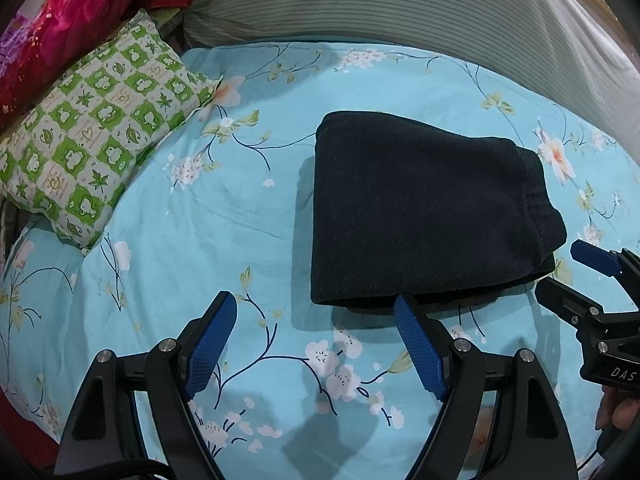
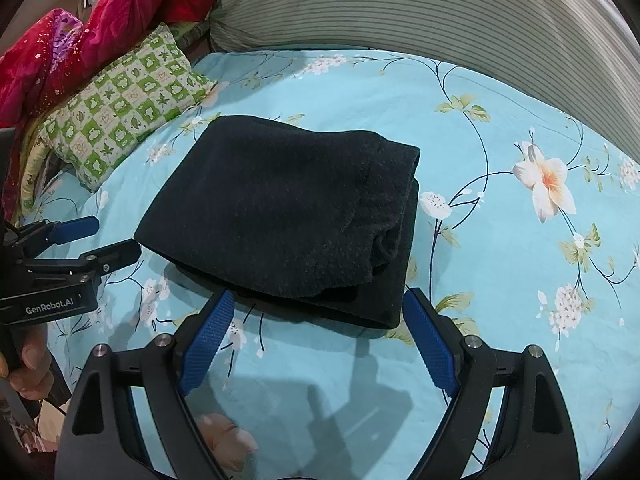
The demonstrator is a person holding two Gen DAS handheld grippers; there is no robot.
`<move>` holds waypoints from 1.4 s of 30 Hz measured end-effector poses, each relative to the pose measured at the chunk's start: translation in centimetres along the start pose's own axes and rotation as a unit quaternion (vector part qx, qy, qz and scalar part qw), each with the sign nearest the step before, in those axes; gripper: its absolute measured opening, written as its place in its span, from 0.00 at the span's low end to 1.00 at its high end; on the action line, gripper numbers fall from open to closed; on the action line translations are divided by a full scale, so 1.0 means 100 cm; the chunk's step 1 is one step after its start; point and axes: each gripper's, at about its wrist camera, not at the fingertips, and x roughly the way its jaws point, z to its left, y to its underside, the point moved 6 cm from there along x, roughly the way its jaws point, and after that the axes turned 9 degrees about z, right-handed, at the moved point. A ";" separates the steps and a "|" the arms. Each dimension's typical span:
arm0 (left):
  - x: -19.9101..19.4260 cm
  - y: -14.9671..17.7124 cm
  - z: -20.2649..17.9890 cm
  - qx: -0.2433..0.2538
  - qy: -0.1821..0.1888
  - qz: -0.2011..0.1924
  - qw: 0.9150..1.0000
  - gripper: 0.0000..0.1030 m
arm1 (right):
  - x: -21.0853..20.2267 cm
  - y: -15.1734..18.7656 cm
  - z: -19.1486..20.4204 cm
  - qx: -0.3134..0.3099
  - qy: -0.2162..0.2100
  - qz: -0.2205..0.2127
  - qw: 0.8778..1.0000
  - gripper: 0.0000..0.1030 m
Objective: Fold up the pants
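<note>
The dark navy pants (image 1: 424,208) lie folded into a thick rectangle on the blue flowered bedsheet (image 1: 240,220); the right wrist view shows the same bundle (image 2: 288,216) with its layered edges facing me. My left gripper (image 1: 316,304) hovers open just before the bundle's near left corner, nothing between its blue pads. My right gripper (image 2: 320,304) is open too, its fingers straddling the bundle's near edge without touching it. Each gripper appears in the other's view: the right gripper (image 1: 560,272) at the right edge, the left gripper (image 2: 108,236) at the left edge.
A green-and-white checked pillow (image 1: 92,148) lies at the left of the bed. Red and pink bedding (image 2: 80,36) is piled behind it. A grey striped cushion (image 1: 400,4) runs along the far side. Fingers of a hand (image 2: 28,364) hold the left gripper's handle.
</note>
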 end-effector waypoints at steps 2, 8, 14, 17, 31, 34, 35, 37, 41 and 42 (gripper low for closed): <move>0.000 0.000 0.000 0.000 0.000 0.000 1.000 0.79 | 0.000 -0.001 0.000 0.000 -0.001 0.000 1.000 0.84; 0.000 0.000 0.000 0.000 -0.001 0.000 1.000 0.80 | 0.000 0.000 0.001 0.002 0.000 -0.001 1.000 0.84; -0.001 -0.002 0.000 0.000 0.000 -0.002 1.000 0.80 | 0.000 -0.001 -0.001 0.003 -0.001 -0.002 1.000 0.84; -0.001 -0.003 0.001 0.001 0.001 -0.003 1.000 0.80 | -0.001 -0.002 -0.002 0.005 -0.001 -0.003 1.000 0.84; -0.001 -0.005 0.000 0.002 0.001 -0.004 1.000 0.80 | -0.003 -0.005 0.000 0.010 0.000 -0.008 1.000 0.84; -0.001 -0.006 0.001 0.002 0.001 -0.004 1.000 0.80 | -0.003 -0.006 0.000 0.011 0.000 -0.009 1.000 0.84; -0.001 -0.006 0.000 0.002 0.001 -0.004 1.000 0.80 | -0.003 -0.005 0.000 0.010 0.000 -0.008 1.000 0.84; -0.001 -0.005 0.000 0.001 0.001 -0.004 1.000 0.80 | -0.003 -0.006 0.000 0.010 -0.001 -0.008 1.000 0.84; -0.001 -0.006 0.000 0.003 0.001 -0.004 1.000 0.80 | -0.003 -0.006 -0.001 0.010 0.000 -0.008 1.000 0.84; -0.001 -0.006 0.000 0.003 0.001 -0.005 1.000 0.80 | -0.003 -0.006 0.000 0.010 -0.001 -0.008 1.000 0.84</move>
